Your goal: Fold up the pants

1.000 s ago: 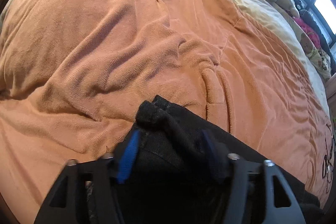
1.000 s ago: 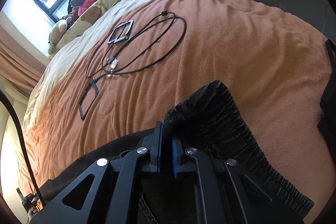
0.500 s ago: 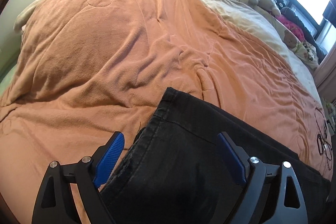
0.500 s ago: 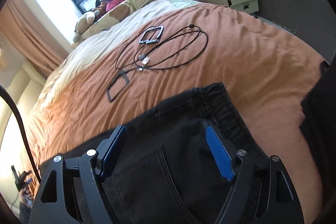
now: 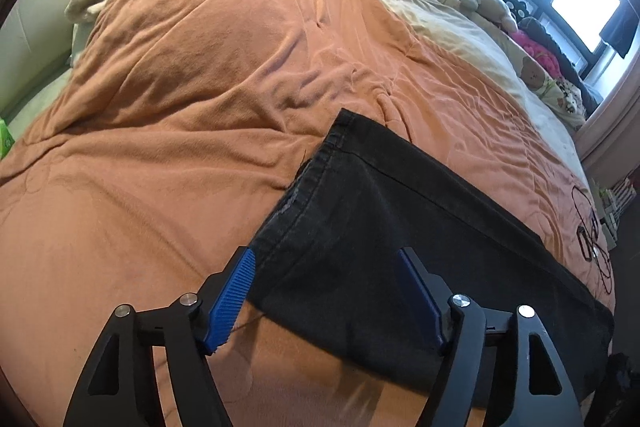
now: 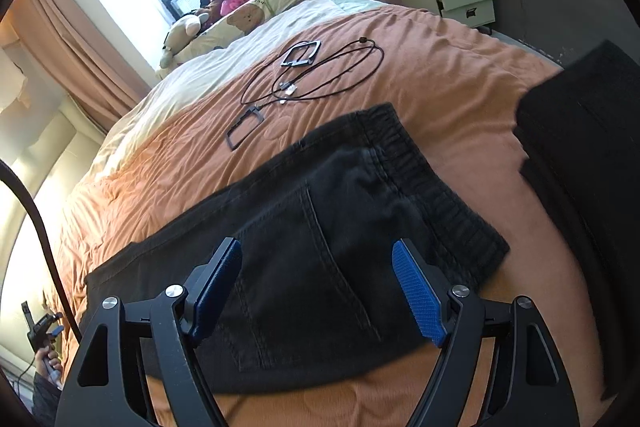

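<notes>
Black denim-like cloth: the pants (image 5: 400,227) lie flat on the bed (image 5: 160,147), on its orange blanket, already doubled leg over leg, judging by the single long strip they form. In the left wrist view the hem end sits just ahead of and between the fingers of the left tongs (image 5: 326,297), whose jaws are closing but press on nothing; the cloth lies below them, not gripped. In the right wrist view the right tongs (image 6: 318,287) stand wide apart over the back pocket, the elastic waistband (image 6: 424,167) ahead and to their right; nothing held there either. Handling judgement: soft, limp and fairly heavy for a garment; it will drape and sag from any single pinch point and will not slip much on the ribbed blue pads (image 6: 418,293). The stitched hem and the gathered waistband are the thicker, firmer edges, so they look like the best places to take hold, both layers together at the corner nearest each pair of tongs. A pinch mid-panel would likely lift only the top layer. A black cable (image 6: 320,79) lies on the blanket well beyond the right tongs, clear of the cloth. A second dark cloth (image 6: 580,147) lies far right, apart from the pants.
</notes>
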A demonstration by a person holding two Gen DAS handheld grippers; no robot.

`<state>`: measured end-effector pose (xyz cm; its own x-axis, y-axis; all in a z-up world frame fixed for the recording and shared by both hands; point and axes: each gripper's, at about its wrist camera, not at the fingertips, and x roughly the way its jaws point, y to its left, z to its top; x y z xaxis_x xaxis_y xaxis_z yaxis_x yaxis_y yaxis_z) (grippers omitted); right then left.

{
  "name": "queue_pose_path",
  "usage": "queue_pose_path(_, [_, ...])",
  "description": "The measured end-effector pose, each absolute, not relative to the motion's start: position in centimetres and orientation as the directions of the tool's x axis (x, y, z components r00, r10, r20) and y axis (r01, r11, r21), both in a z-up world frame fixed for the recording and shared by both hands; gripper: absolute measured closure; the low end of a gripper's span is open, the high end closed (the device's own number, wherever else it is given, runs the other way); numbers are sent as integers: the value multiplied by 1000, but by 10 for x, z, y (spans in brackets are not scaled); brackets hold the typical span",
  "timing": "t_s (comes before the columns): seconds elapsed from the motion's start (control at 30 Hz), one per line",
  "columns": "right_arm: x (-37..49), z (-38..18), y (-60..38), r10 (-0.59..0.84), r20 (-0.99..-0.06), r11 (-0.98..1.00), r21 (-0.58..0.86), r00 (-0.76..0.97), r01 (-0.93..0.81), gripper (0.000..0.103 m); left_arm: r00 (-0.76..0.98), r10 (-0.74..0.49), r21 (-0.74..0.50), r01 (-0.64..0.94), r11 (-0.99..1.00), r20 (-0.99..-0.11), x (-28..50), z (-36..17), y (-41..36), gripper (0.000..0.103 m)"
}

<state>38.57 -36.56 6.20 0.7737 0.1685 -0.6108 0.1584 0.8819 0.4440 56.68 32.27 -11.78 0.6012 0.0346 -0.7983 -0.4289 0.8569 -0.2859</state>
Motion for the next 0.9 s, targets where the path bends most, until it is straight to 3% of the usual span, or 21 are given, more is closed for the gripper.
queue_pose_path(0.4, [332,31,-372,207,-609,831,522,766,191,26,606,-67,-401,-434,807,-792,524,-150,310,33])
queue_pose_path(0.8, [337,-25,-378,257,-626,739,618,737,268,26,603,-188,-528,-455,717,-775,520,-199,309,33])
queue_pose_path(0.9, [347,-37,-381,283,-612,713,649,738,265,36,611,-222,-567,-455,687,-760,523,-207,309,33])
